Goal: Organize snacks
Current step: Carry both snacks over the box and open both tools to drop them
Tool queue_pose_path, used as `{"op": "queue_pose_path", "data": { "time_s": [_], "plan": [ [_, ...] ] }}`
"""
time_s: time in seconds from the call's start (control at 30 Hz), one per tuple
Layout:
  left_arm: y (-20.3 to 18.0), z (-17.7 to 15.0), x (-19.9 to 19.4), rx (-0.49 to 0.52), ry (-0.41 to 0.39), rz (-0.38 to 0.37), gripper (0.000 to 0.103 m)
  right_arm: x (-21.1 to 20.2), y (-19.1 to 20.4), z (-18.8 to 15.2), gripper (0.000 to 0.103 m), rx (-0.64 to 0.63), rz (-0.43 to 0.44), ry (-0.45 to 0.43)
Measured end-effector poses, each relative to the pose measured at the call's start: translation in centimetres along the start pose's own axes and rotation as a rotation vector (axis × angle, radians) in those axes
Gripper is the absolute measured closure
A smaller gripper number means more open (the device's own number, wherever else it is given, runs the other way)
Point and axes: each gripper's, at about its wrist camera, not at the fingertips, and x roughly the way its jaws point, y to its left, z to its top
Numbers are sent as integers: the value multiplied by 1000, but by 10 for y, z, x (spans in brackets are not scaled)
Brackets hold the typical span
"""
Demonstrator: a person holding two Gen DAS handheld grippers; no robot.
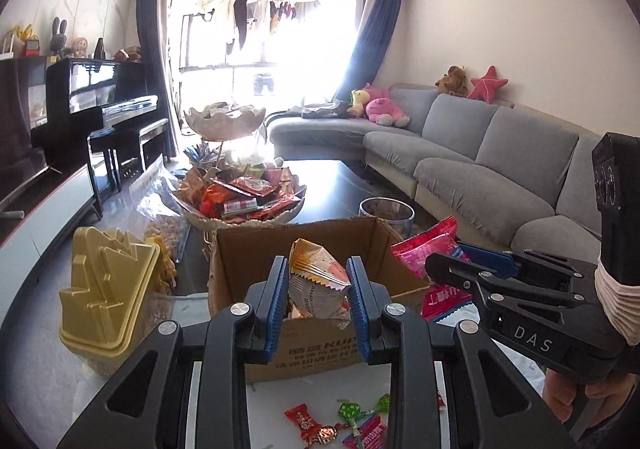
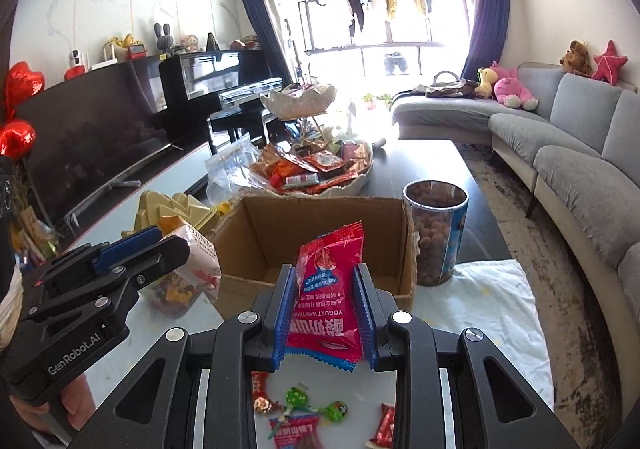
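Left claw (image 1: pixel 319 291): we pinch a crinkly foil pouch (image 1: pixel 316 281).
Right claw (image 2: pixel 325 309): we pinch a glossy red packet (image 2: pixel 330 289).
Box (image 2: pixel 320 221): open cardboard.
Jar (image 2: pixel 436 233): clear, holding brown balls.

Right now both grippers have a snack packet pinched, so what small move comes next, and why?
Probably carry both forward over the open cardboard box and release. The left gripper grips a white and orange packet, the right gripper a red hawthorn packet, both near the box's front edge, and its inside looks empty.

Red snack packet (image 2: pixel 329 289), white-and-gold wrapped snack (image 1: pixel 316 281), brown cardboard box (image 2: pixel 320 225), blue fingers (image 1: pixel 279 305)
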Motion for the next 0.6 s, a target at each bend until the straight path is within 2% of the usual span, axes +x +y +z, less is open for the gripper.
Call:
{"op": "queue_pose_path", "data": {
  "time_s": [0.23, 0.47, 0.6],
  "plan": [
    [7, 25, 16, 10, 0, 4, 73, 16, -1, 24, 73, -9, 6, -2],
    [15, 32, 50, -8, 62, 2, 73, 38, -8, 35, 73, -20, 0, 19],
    [17, 35, 68, 3, 81, 32, 70, 51, -9, 39, 72, -26, -2, 34]
  ]
}}
